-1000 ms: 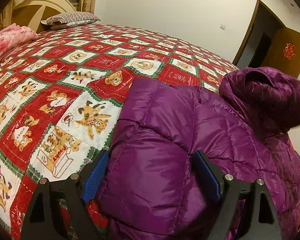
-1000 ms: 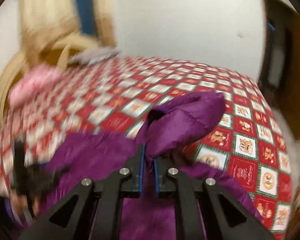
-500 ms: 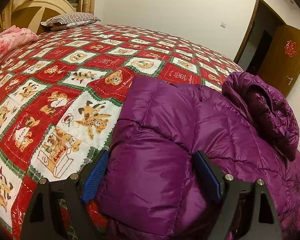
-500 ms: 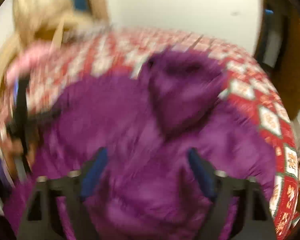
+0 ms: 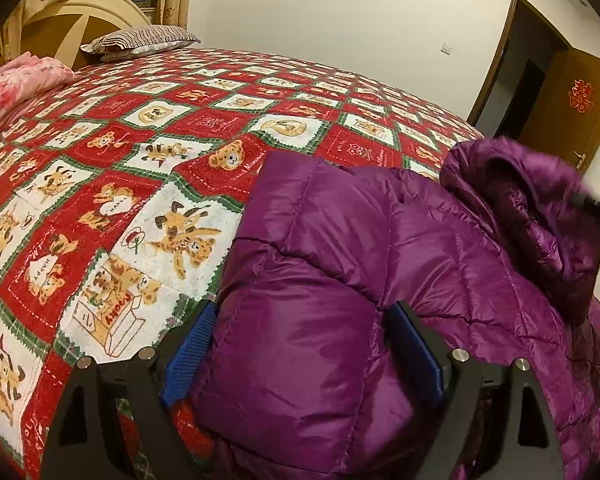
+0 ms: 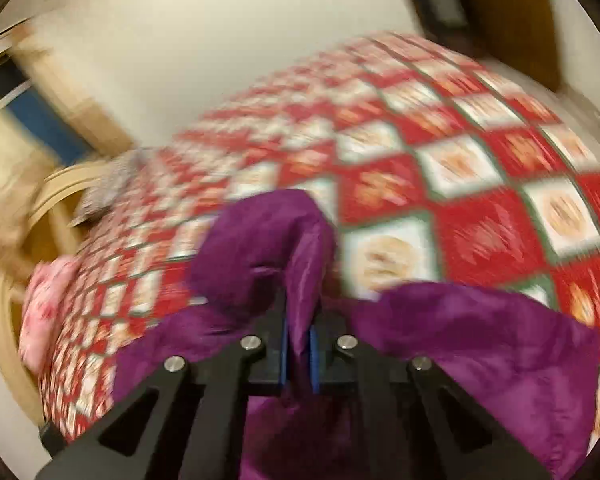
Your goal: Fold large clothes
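jacket: purple puffer jacket (image 5: 400, 280) lies on the bed (image 5: 180, 152), near-edge side, partly folded; hood (image 5: 540, 216) sits up on top at the right.
L claw: left claw (image 5: 300, 360) spread wide, blue pads either side of a puffy folded bulge, prob. a sleeve; pads look to touch the fabric but not squeezing it.
R claw: right claw (image 6: 298, 354) pressed together on a thin flap of the purple fabric, pinch held up off the bed. View is motion-blurred, so can't tell which part of the jacket it is; hood edge is my guess.
step: looks like hood/upper part being carried over the body while L pins the fold.
how-to: keep L low and steady as anchor; R should swing the flap in a flat arc, lay it down square w/ the body, let go only once fabric rests. Down fill springs back, so press air out after.
risk: slick shell, thin pinch could slip mid-swing.
containers: none in view; nothing to report.
other: striped pillow (image 5: 140, 40) and pink bedding (image 5: 20, 80) at headboard end, well apart from jacket.
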A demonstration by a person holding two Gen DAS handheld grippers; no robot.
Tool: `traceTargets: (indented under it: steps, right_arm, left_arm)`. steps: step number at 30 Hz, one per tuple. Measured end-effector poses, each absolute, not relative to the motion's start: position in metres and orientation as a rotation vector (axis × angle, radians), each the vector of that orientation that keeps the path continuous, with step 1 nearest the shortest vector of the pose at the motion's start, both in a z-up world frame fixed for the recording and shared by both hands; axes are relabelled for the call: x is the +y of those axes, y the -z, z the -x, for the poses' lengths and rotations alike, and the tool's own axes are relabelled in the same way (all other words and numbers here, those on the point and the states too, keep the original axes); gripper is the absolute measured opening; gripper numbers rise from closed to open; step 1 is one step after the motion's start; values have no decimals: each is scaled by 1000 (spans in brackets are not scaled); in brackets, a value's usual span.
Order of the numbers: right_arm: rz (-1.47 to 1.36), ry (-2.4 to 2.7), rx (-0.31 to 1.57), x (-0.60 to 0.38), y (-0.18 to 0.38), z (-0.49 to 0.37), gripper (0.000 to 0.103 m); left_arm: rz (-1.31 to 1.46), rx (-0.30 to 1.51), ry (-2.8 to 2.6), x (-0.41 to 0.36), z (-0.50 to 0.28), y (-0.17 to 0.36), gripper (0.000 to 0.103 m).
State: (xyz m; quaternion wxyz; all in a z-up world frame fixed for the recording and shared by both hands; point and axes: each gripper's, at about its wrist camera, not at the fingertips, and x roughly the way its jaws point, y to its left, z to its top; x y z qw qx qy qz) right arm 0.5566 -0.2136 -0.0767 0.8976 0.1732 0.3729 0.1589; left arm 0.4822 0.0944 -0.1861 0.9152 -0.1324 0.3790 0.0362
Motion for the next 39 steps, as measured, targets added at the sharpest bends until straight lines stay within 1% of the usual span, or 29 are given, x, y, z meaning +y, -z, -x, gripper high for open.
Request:
traceTargets:
  steps: [2,5,7,8,12,14,15,17,18,19,21,23,25,26,28,30,31,33,36,37,39]
  right_arm:
    - [-223,-467,704,-184,58,-533,11]
    - [57,-670,688,-134,50,-476,11]
    - [272,-742,727,-107,68,-435,11]
    - [332,-761,751,-103,79,-420,11]
    - [473,-742,842,-112,124,-378,11]
    - [513,-660,845,-123,138,-371,12]
    - [535,-619,834,-128,143,-368,17]
    - [557,-543,841,-138,146,-362,53]
    - [542,-530,852,-143,145,-358,83]
    - [522,-536,845,-147,141,-355,90]
    - [471,-557,793,-158,125,-343,90]
    - [356,-595,755,-170,105,-334,85]
    - [194,-628,702,-187,85,-329,69]
    - [138,-606,678,-188,79,-334,66]
    - [-25,-524,640,-201,72,-350,44]
    - [-175,-477,659,-204,77,-365,35]
    - [-238,-450,694,-203,88,-376,34]
    - [-280,-466,767,-187,112,-388,31]
    - [-275,-528,876,-156,146,-403,31]
    - [-261,-540,896,-145,156,-402,31]
    - [-230,-536,887,-140,158,-396,31]
  left_arm:
    - [273,781,-74,94,-482,186,88]
    - [274,782,-74,94,-482,186,88]
    - [272,783,-74,94,-483,186,88]
    - [272,783,-75,94,-483,186,88]
    - [269,784,-76,94,-483,186,88]
    - [265,787,-78,93,-483,187,89]
    - [262,789,-80,93,-483,186,89]
    - [254,795,-83,92,-483,186,89]
    - [251,798,-82,92,-483,186,89]
    - [250,801,-80,93,-482,185,89]
    - [241,809,-77,92,-480,181,89]
    - [233,811,-65,88,-477,175,89]
    - [232,799,-35,81,-473,162,89]
    - [236,781,-22,78,-471,153,89]
    - [253,727,0,67,-468,129,89]
    - [253,697,36,52,-471,107,89]
    - [247,687,54,44,-473,99,89]
    - [231,673,98,26,-480,86,89]
    - [172,668,141,-6,-491,79,89]
    - [150,671,144,-13,-492,80,89]
    - [104,691,149,-24,-494,88,89]
